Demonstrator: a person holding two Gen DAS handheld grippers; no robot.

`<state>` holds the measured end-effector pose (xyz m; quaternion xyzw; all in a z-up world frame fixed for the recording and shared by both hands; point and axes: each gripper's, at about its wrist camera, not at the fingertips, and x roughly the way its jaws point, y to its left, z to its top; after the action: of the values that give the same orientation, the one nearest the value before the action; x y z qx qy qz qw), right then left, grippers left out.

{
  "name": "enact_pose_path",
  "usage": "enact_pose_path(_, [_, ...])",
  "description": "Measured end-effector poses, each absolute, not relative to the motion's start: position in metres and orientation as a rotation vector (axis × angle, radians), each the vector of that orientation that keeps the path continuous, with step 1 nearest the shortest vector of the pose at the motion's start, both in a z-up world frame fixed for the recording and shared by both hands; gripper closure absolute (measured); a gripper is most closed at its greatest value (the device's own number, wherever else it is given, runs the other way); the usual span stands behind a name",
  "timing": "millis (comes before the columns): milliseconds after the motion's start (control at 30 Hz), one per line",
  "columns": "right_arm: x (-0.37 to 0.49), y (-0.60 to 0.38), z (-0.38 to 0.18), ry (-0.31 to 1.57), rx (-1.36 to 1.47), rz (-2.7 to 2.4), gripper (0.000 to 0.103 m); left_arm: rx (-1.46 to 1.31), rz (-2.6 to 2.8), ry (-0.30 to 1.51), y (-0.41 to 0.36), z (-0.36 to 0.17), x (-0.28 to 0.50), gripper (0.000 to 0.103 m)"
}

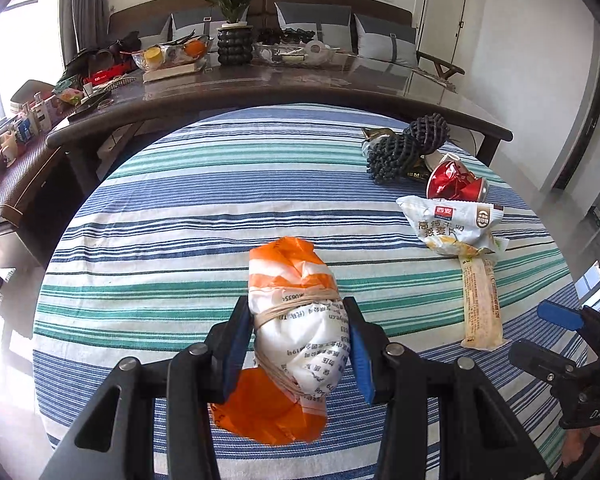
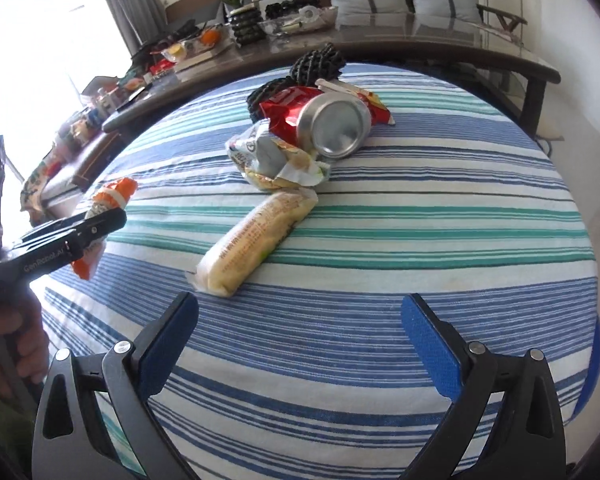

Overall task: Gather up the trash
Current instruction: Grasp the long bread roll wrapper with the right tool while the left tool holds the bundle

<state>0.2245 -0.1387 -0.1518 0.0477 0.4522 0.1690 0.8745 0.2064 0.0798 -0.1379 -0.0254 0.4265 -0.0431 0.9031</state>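
Observation:
An orange-and-white plastic bundle (image 1: 292, 272) tied with rubber bands sits between the blue pads of my left gripper (image 1: 296, 308), which is shut on it just above the striped cloth. From the right wrist view the same bundle (image 2: 114, 194) shows in the left gripper (image 2: 100, 224) at the left edge. To the right lie a long yellow wrapper (image 1: 480, 304) (image 2: 256, 240), a white snack bag (image 1: 452, 224) (image 2: 276, 156) and a crushed can (image 1: 456, 184) (image 2: 336, 128) on a red wrapper (image 2: 284, 108). My right gripper (image 2: 299, 304) hangs open over bare cloth, short of the long wrapper.
The round table wears a blue, green and white striped cloth (image 1: 180, 208). A black knobbly ornament (image 1: 404, 148) stands behind the trash. Beyond is a long dark table (image 1: 300, 84) with a potted plant (image 1: 232, 4), bowls and clutter. A hand (image 2: 16, 344) holds the left gripper's handle.

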Motion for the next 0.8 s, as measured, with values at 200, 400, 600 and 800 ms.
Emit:
enact_pose_path(200, [0.250,-0.073,-0.167,0.966,-0.115,0.249,0.024,-0.056,-0.103,0.882,0.074,-0.138,0.201,0.058])
enact_pose_path(400, [0.239,-0.115,-0.161,0.915,-0.091,0.219,0.072,-0.047,-0.144,0.884,0.059,-0.136,0.195,0.058])
enact_pose_path(600, [0.224,-0.182,-0.164,0.905,-0.089,0.229,0.066,-0.026,-0.198,0.894,0.033,-0.140,0.186,0.057])
enact_pose_path(800, [0.223,-0.190,-0.168,0.894,-0.052,0.240,0.028,0.020,-0.195,0.920,0.010,-0.151,0.181,0.039])
